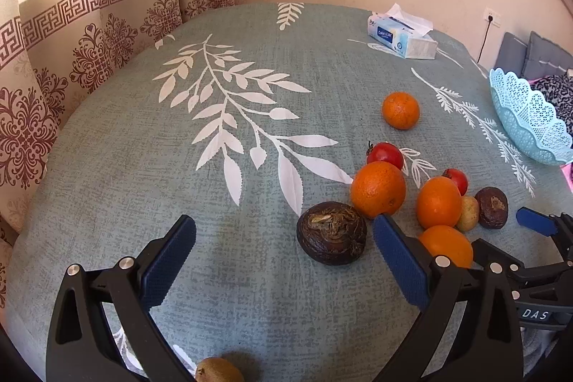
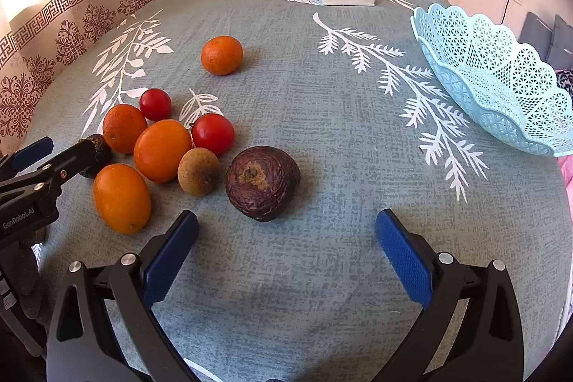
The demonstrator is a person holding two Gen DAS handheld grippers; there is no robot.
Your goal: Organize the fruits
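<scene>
Pale-blue lattice plastic, the basket (image 2: 501,81) sits empty at the table's (image 2: 286,274) edge, and every fruit lies on the cloth well apart from it. My right tongs (image 2: 286,238) are spread wide with nothing between the pads, aimed at the wrinkled dark fruit (image 2: 263,183) just ahead; the basket is off to that fruit's right. My left tongs (image 1: 284,247) are also wide open and empty, with a second dark fruit (image 1: 331,233) lying near the inner face of one pad. On the far side of the wrinkled dark fruit from the basket the rest crowd together: a small brown fruit (image 2: 198,171) just beside it, three oranges (image 2: 162,150), two tomatoes (image 2: 213,133), and one mandarin (image 2: 221,55) alone farther back. The risk, as I judge it, is the crowding: closing on a round fruit off-centre could squirt it sideways into its neighbours and send them rolling over the table's edge. The dark skin looks soft, so a hard squeeze may bruise it. The basket's shallow, sloped wall, perched at the edge, could tip if fruit lands on its rim.
</scene>
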